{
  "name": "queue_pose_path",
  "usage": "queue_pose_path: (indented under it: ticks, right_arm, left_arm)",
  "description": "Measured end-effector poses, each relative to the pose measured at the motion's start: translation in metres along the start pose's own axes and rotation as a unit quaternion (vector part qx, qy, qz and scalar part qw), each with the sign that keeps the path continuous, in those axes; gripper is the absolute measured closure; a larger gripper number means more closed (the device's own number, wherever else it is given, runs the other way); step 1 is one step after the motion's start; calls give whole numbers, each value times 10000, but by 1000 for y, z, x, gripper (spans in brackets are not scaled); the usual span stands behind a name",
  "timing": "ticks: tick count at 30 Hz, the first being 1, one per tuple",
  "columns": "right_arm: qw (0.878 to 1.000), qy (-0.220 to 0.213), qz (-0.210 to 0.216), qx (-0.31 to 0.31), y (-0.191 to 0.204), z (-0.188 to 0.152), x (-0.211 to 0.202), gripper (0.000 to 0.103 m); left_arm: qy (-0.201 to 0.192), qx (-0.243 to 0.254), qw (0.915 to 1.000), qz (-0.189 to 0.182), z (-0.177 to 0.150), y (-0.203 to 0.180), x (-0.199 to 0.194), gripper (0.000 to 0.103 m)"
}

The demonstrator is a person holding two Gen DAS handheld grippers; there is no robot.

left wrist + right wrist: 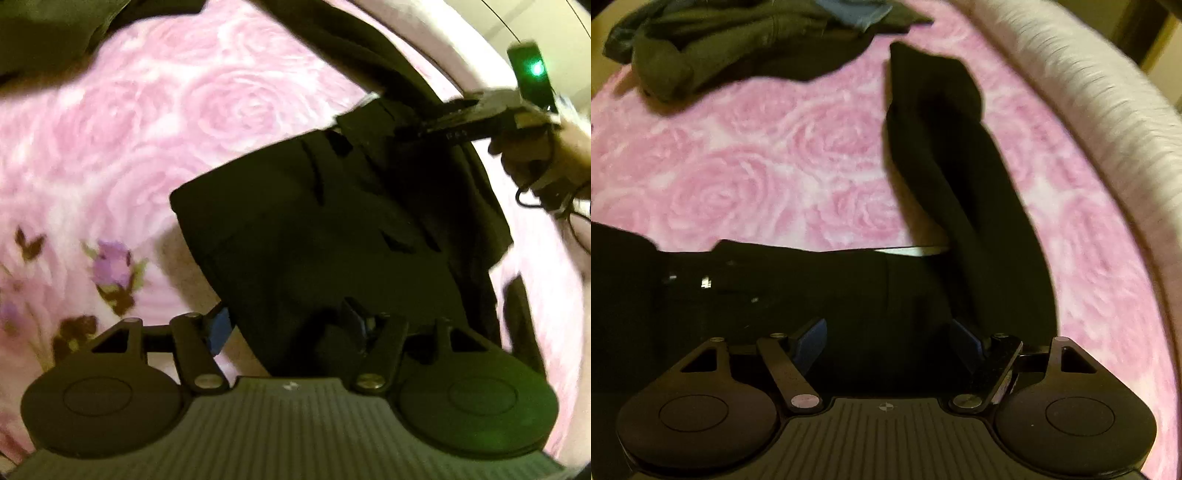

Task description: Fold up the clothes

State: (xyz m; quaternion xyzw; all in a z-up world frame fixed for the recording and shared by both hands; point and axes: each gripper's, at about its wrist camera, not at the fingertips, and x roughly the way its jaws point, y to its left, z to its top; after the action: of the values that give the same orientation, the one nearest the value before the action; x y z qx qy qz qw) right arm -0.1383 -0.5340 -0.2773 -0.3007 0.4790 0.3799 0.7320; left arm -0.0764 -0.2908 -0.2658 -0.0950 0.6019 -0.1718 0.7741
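Observation:
A black garment (332, 229) lies partly folded on a pink rose-patterned blanket (166, 110). My left gripper (290, 325) points down over its near edge. Its blue pads (221, 328) stand apart, and the cloth lies between them without being pinched. At the garment's far corner, a hand (554, 155) holds the right gripper's body (498, 110), which has a green light. In the right wrist view, my right gripper (888, 343) hangs open over the black cloth (812, 288). A long black leg or sleeve (942, 147) stretches away from it across the blanket.
A heap of dark clothes (720, 48) with a blue piece lies at the blanket's far left. A pale ribbed edge (1108, 110) curves along the right side. Purple flower prints (110, 266) mark the blanket near the left gripper.

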Motion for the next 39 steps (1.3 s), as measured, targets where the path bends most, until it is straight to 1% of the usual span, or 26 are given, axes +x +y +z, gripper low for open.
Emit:
queue_pose_path:
  ticks: [1, 4, 6, 7, 8, 9, 10, 12, 15, 16, 17, 18, 19, 20, 22, 24, 28, 30, 31, 32, 33, 35, 37, 38, 39]
  right_arm:
    - [9999, 97, 48, 23, -5, 6, 9, 26]
    - [9997, 199, -11, 166, -24, 12, 24, 26]
    - [9995, 172, -98, 239, -34, 9, 22, 26]
    - [9994, 178, -144, 262, -37, 8, 21, 26]
    - [9993, 231, -124, 284, -36, 6, 20, 26]
    - [9991, 285, -104, 307, -36, 4, 18, 26]
    - [9988, 346, -75, 329, -35, 2, 16, 25]
    - [9976, 572, 120, 373, -30, -2, 16, 25]
    - [9979, 544, -47, 355, -24, -10, 17, 25]
    - [9979, 534, -102, 350, -22, -12, 17, 34]
    - [9979, 522, -150, 350, -21, -14, 17, 57]
    - [9979, 482, -137, 401, -20, -13, 14, 83]
    - [9979, 443, -131, 447, -20, -12, 12, 103]
    - [9980, 405, -176, 454, -19, -11, 7, 103]
    - [9982, 172, -188, 534, -13, -12, -10, 103]
    - [9962, -140, -185, 838, -13, -13, -35, 103]
    - [9880, -786, -336, 1289, -1, -9, -95, 103]
    - [9805, -1130, -399, 1560, 5, -6, -127, 103]
    - [9757, -1306, -426, 1705, 8, -5, -143, 103]
    - [9712, -1468, -489, 1812, 11, -3, -158, 103]
    - [9650, -1651, -571, 1956, 16, -2, -175, 103]
    - [9510, -1987, -693, 2264, 25, -4, -203, 103]
    - [9334, -2348, -876, 2569, 37, -9, -237, 103]
    - [9231, -2533, -988, 2720, 43, -13, -255, 103]
    - [9133, -2680, -1080, 2870, 49, -16, -273, 103]
  left_arm:
    - [3, -89, 10000, 17, 1, 4, 2, 45]
    - [4, -312, 9995, -17, 6, 14, 7, 47]
    - [0, -409, 9991, -122, 8, 20, 8, 51]
    - [7, -412, 9990, -197, 9, 21, 8, 51]
    - [22, -380, 9990, -237, 10, 22, 8, 54]
    - [28, -330, 9991, -255, 13, 24, 9, 62]
    - [33, -279, 9992, -274, 15, 26, 9, 67]
    - [44, -183, 9994, -290, 18, 26, 9, 81]
    - [35, -44, 9995, -298, 21, 25, 7, 94]
    - [-45, -3, 9995, -306, 24, 23, 3, 95]
    - [-126, 39, 9994, -313, 26, 20, -1, 97]
    - [-207, 81, 9992, -321, 28, 18, -5, 97]
    - [-297, 105, 9990, -332, 30, 17, -9, 97]
    - [-409, 94, 9985, -352, 31, 17, -14, 97]
    - [-642, 150, 9971, -369, 35, 15, -29, 97]
    - [-914, 297, 9948, -337, 41, 14, -47, 97]
    - [-1531, 575, 9865, -62, 70, 16, -85, 97]
    - [-1881, 721, 9794, 110, 93, 16, -108, 97]
    - [-2078, 886, 9739, 212, 106, 12, -122, 97]
    - [-2279, 1076, 9673, 305, 119, 8, -136, 97]
    - [-2487, 1322, 9588, 372, 131, 1, -149, 97]
    - [-2861, 1854, 9392, 420, 153, -21, -177, 97]
    - [-3183, 2337, 9180, 355, 169, -48, -204, 97]
    - [-3336, 2583, 9062, 284, 174, -63, -217, 97]
    - [-3487, 2871, 8920, 179, 179, -80, -230, 97]
